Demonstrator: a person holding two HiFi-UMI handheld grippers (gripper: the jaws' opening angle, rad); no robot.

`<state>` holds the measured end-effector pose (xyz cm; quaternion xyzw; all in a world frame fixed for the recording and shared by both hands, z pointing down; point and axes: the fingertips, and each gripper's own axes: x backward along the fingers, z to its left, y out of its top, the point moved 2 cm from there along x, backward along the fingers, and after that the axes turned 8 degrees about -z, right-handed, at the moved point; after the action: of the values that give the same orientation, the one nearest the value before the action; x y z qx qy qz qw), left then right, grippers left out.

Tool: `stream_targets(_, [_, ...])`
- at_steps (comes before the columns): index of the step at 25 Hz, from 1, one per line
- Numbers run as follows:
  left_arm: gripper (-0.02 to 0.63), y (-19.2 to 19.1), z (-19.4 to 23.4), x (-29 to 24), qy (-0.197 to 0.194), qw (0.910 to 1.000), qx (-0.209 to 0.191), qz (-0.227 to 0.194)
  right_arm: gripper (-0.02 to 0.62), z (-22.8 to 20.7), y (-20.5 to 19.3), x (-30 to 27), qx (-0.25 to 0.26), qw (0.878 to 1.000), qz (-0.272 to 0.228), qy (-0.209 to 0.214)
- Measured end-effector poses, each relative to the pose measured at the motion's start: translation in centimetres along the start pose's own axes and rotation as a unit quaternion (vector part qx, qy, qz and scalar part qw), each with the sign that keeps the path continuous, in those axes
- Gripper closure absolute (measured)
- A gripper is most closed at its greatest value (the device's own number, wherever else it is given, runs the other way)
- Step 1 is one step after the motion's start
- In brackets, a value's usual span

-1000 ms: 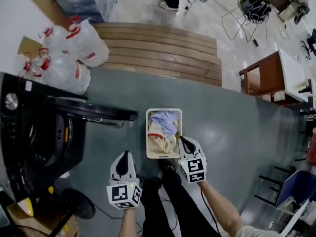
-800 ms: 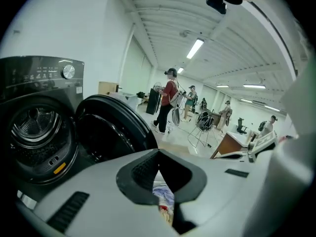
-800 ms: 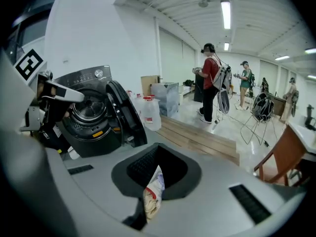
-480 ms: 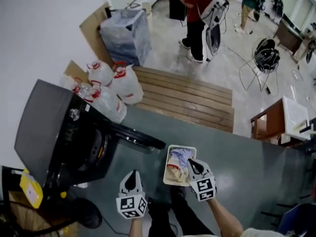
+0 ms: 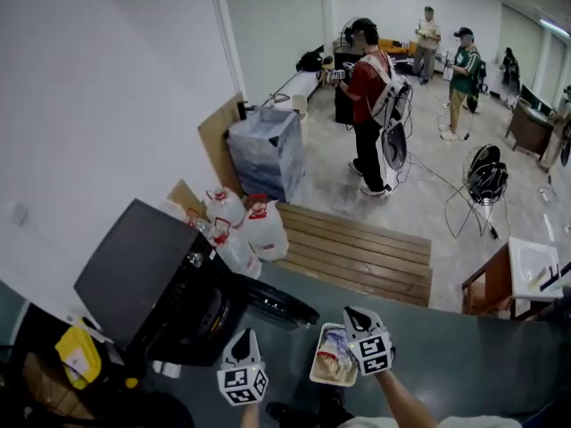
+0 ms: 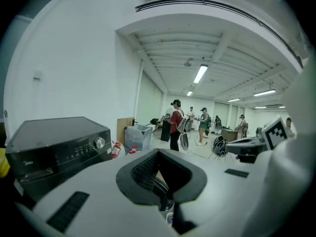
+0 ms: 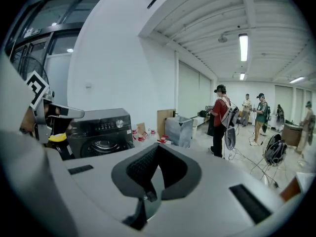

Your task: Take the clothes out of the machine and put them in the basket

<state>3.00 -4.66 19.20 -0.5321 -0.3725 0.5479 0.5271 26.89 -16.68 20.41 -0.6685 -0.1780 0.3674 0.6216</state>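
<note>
Clothes basket (image 5: 315, 369) under right tool (image 5: 353, 314), beside left tool (image 5: 244, 336)

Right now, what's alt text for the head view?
The left gripper and right gripper, both shut, flank a white basket of clothes on the grey floor. A black washing machine stands left, door open; people stand farther off.

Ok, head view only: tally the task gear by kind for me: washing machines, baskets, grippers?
Washing machine: 1
Basket: 1
Grippers: 2 (left gripper, right gripper)
Total: 4
</note>
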Motion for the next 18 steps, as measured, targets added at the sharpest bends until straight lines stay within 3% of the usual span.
stream_targets(11, [0.588,5.6,-1.8,2.9,-0.013,0.9992,-0.022,-0.029,0.572,-2.3,7.7,6.7,0.017,0.998,-0.059,-0.033])
stream_targets(18, [0.589,6.8,-3.5,3.5,-0.027,0.9984,-0.016,-0.046,0.572,-2.6,9.3,9.5,0.024,0.996,-0.076,-0.043])
